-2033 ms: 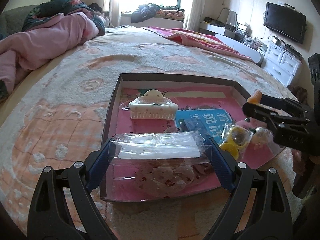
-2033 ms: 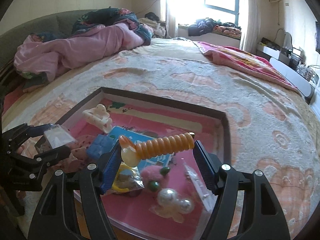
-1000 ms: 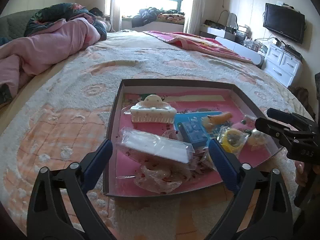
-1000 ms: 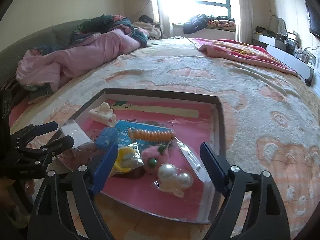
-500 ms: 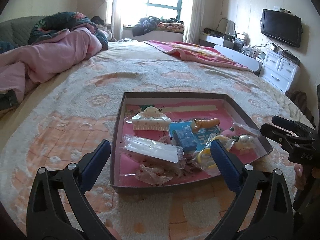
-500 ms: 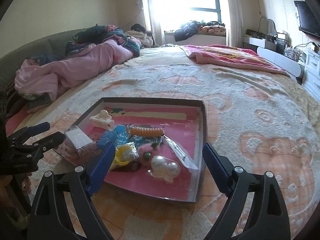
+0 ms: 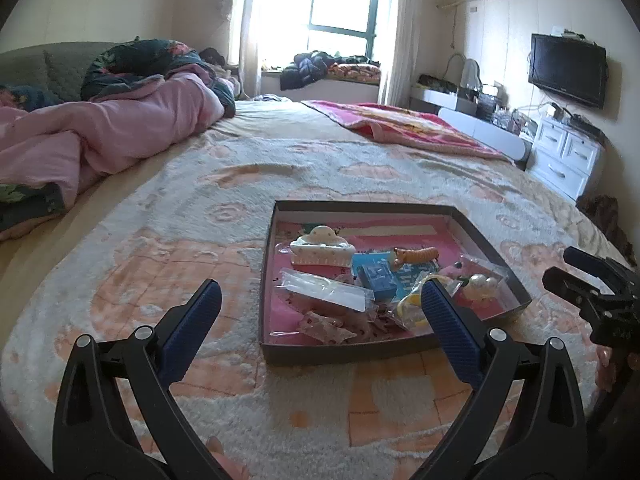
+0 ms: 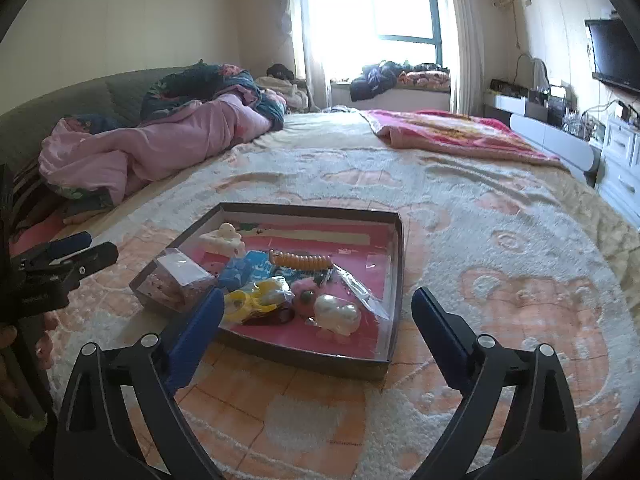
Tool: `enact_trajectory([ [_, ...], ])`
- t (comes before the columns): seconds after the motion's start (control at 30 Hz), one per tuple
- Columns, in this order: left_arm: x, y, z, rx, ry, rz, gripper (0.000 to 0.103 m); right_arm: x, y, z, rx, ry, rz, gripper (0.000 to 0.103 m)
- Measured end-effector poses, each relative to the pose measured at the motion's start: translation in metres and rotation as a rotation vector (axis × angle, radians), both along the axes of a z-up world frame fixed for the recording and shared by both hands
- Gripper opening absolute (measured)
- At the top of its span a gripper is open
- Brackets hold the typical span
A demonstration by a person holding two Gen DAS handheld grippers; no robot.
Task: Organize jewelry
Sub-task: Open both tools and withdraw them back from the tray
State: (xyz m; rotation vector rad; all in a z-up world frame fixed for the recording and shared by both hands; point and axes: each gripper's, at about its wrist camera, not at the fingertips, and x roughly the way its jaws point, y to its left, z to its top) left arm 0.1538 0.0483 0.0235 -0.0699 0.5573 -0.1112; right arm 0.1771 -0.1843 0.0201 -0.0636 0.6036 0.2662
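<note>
A shallow dark tray (image 7: 348, 349) with a pink floor lies on the bed; it also shows in the right wrist view (image 8: 394, 276). In it lie a white claw clip (image 7: 322, 249), an orange spiral hair tie (image 8: 301, 261), a blue box (image 7: 376, 277), clear bags (image 7: 326, 289), a yellow ring (image 8: 249, 301) and pearl pieces (image 8: 337, 313). My left gripper (image 7: 320, 312) is open and empty, drawn back before the tray's near edge. My right gripper (image 8: 318, 317) is open and empty, also back from the tray.
The tray sits on a fuzzy peach and cream bedspread (image 7: 192, 216). A pink quilt (image 7: 100, 136) is piled at the far left, a red blanket (image 7: 404, 124) at the far right. White drawers (image 7: 568, 160) and a TV (image 7: 568, 68) stand to the right.
Both grippers let go of their items into the tray, the left a clear bag, the right the orange hair tie, opened, and pulled back from the tray.
</note>
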Motion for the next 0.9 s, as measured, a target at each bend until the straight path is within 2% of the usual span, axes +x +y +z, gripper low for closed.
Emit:
enact_trajectory([
  [0.13,-0.012,0.004,0.008,-0.023,-0.027,0.011,0.091,-0.011,-0.002,0.006,0.014,-0.012,-0.001,0.094],
  [0.47,-0.039,0.006,0.019,-0.023,-0.053,0.028,0.092,-0.032,-0.003,0.016,0.035,-0.031,-0.006,0.095],
  [0.9,-0.072,-0.003,0.020,-0.010,-0.061,0.016,0.092,-0.058,0.000,0.017,0.004,-0.065,-0.014,0.096],
])
